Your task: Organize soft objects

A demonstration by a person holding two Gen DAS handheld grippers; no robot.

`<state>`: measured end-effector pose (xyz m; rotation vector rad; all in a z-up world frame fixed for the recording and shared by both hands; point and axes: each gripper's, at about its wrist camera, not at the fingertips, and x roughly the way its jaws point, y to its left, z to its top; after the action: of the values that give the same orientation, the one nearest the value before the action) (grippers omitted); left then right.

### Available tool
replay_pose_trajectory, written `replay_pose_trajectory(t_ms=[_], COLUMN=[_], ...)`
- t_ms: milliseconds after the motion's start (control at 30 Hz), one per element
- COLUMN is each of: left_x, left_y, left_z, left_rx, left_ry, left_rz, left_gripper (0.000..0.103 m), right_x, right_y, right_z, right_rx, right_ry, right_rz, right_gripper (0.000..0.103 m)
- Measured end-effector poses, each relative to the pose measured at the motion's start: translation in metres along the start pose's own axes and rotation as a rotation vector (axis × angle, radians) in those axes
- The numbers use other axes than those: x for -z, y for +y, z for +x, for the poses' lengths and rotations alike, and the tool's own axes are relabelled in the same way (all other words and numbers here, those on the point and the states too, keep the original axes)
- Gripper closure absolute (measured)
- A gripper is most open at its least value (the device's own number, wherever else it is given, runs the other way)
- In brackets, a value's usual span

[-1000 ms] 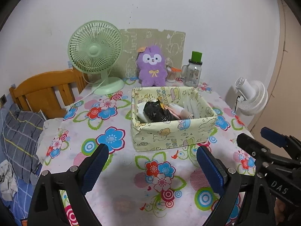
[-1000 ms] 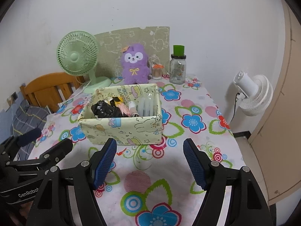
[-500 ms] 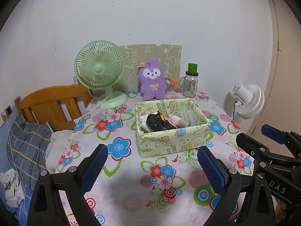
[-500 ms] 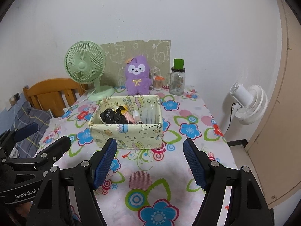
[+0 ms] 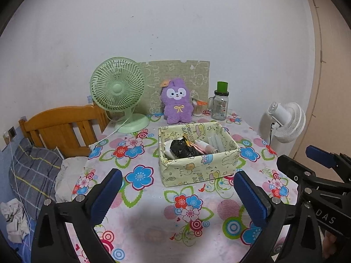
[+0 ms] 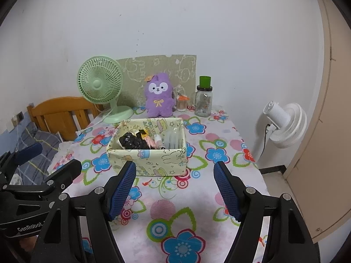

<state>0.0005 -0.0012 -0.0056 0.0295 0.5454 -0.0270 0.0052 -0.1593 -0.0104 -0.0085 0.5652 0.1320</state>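
Left gripper (image 5: 177, 194): jaws opening wide, nothing between them. Storage box (image 5: 198, 171): mid-table, at twelve o'clock, slightly right of this gripper; long axis crosswise. Purple plush (image 5: 176, 104): upright at twelve o'clock, just behind the box, by the green fan (image 5: 118, 87). Right gripper (image 6: 174, 189): parted, empty; box slightly left of it. Neither hand judged clearly nearer.

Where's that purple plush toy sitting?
In both views the purple plush toy sits at the table's far edge, between the green fan and the glass jar.
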Motion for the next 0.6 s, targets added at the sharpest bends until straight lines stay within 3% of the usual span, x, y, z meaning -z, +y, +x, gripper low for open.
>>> replay_pose_trajectory(t_ms=[600], left_x=[-0.0002], left_y=[-0.0041], left_z=[-0.0024], left_rx=[-0.013], left_ry=[-0.009], left_rz=[-0.017], left_gripper=[0.000], right_x=[-0.0028], right_y=[-0.0042], right_z=[0.0008], right_rx=[-0.002], right_ry=[0.003], right_rz=[0.005], right_gripper=[0.027])
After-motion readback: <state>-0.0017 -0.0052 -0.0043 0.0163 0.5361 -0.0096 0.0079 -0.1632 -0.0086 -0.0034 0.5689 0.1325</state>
